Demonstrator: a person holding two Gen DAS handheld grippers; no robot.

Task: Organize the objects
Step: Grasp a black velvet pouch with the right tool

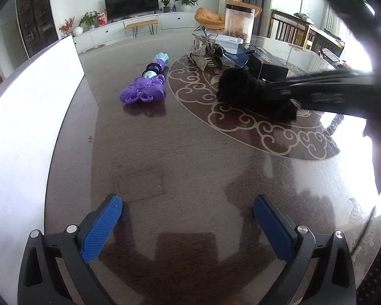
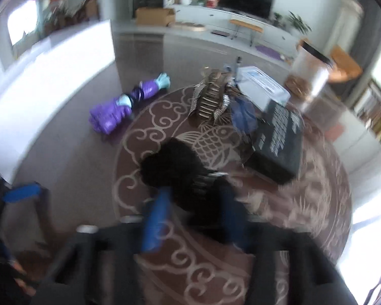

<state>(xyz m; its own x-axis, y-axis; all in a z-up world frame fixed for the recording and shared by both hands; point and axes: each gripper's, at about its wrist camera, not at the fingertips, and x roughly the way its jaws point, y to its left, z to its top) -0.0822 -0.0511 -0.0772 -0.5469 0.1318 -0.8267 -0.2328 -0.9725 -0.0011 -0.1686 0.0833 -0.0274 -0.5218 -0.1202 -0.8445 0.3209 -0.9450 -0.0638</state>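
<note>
A black fluffy thing (image 2: pixel 175 167) sits between the blue fingers of my right gripper (image 2: pixel 194 203), which is shut on it. In the left wrist view the same black fluffy thing (image 1: pixel 237 86) hangs low over the table's round pattern, with the right gripper (image 1: pixel 289 86) reaching in from the right, blurred. Whether it touches the table I cannot tell. My left gripper (image 1: pixel 188 218) stands open over bare tabletop near the front edge, nothing between its pads. A purple octopus-shaped toy (image 1: pixel 143 87) (image 2: pixel 114 111) lies on the table to the left of the pattern.
Behind the fluffy thing lie a sparkly hair claw (image 1: pixel 203 50) (image 2: pixel 210 99), a black box (image 1: pixel 264 68) (image 2: pixel 279 137), a clear plastic box (image 2: pixel 264 86) and a tall clear jar (image 1: pixel 238 23). A white board (image 1: pixel 25 101) borders the table's left side.
</note>
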